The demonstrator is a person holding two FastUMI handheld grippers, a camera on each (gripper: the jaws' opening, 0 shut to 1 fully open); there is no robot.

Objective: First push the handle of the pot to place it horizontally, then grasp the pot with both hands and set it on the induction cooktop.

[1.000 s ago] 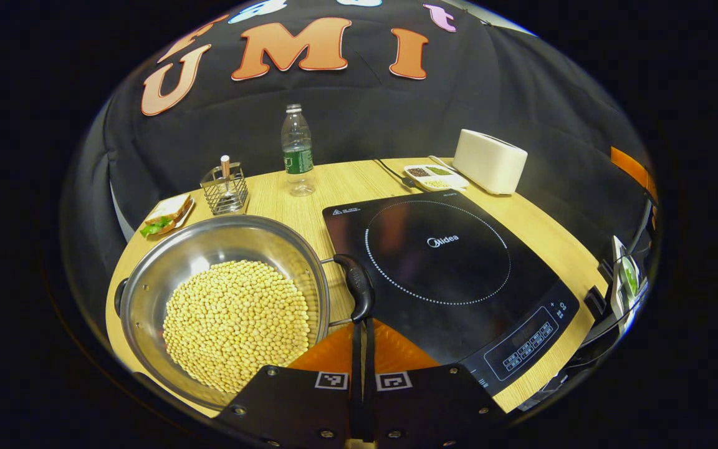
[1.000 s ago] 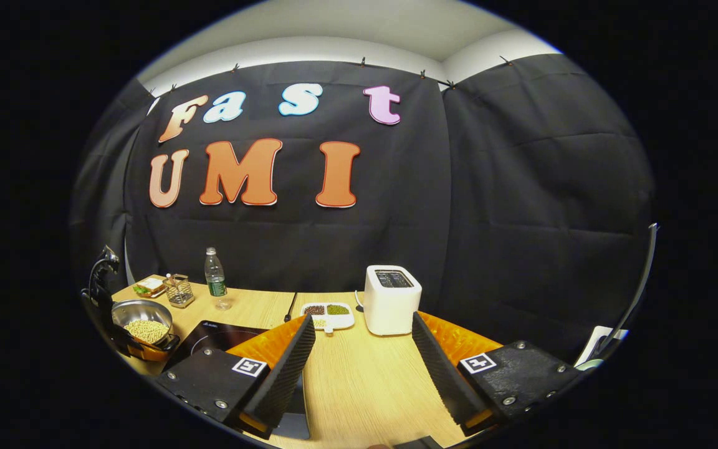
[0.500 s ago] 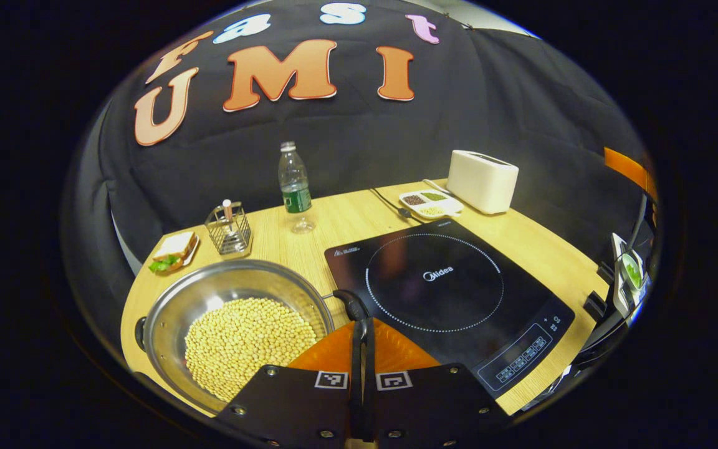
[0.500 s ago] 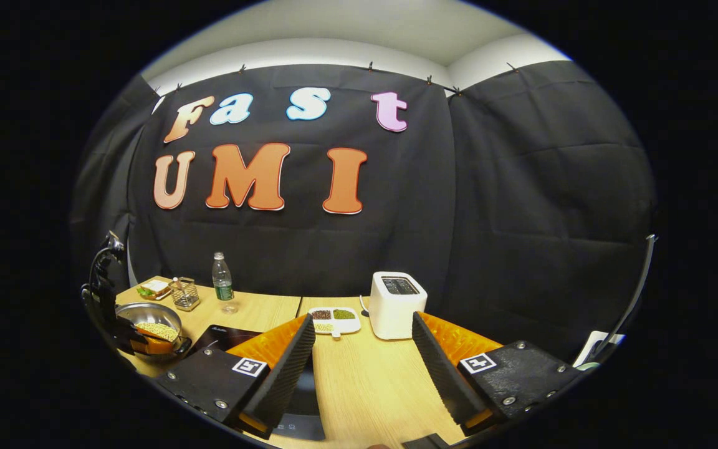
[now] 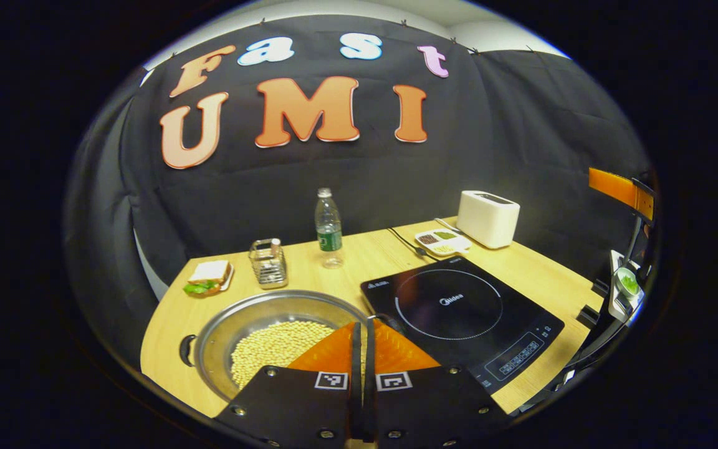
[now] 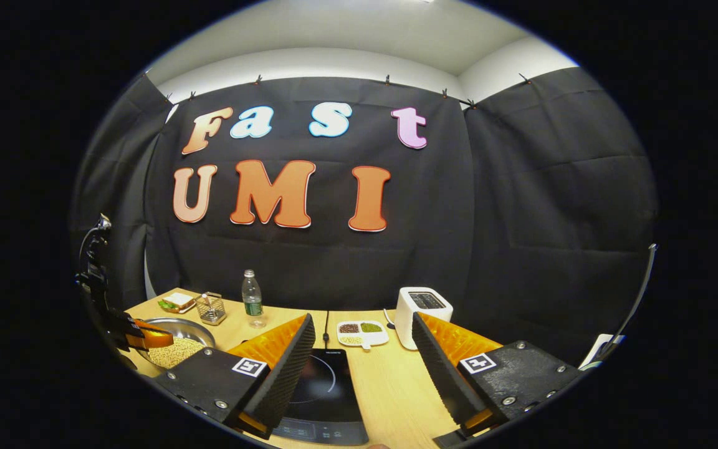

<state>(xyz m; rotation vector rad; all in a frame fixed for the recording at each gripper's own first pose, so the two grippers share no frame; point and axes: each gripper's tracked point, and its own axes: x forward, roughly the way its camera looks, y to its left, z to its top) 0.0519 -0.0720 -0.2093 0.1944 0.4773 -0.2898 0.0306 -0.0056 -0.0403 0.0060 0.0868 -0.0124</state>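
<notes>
The steel pot [image 5: 240, 321] holds yellow beans and stands at the table's front left, beside the black induction cooktop [image 5: 459, 308]. Its left handle [image 5: 186, 349] sticks out sideways. Its right handle [image 5: 391, 323] peeks out just past my left gripper [image 5: 362, 325], which is shut with nothing between its fingers and hangs over the pot's right rim. In the right gripper view my right gripper [image 6: 362, 319] stands open above the cooktop [image 6: 321, 386] with nothing between its fingers. The pot [image 6: 178, 343] and the left gripper [image 6: 144, 340] lie far to its left.
Along the back of the table stand a water bottle [image 5: 329, 227], a wire holder [image 5: 267, 262], a sandwich on a plate [image 5: 209, 277], a divided dish of grains [image 5: 441, 240] and a white toaster [image 5: 488, 218]. A cable [image 5: 406, 240] runs behind the cooktop.
My left gripper has pulled back and up from the pot's right handle, still shut. The right gripper has swung left, so the cooktop now lies between its fingers.
</notes>
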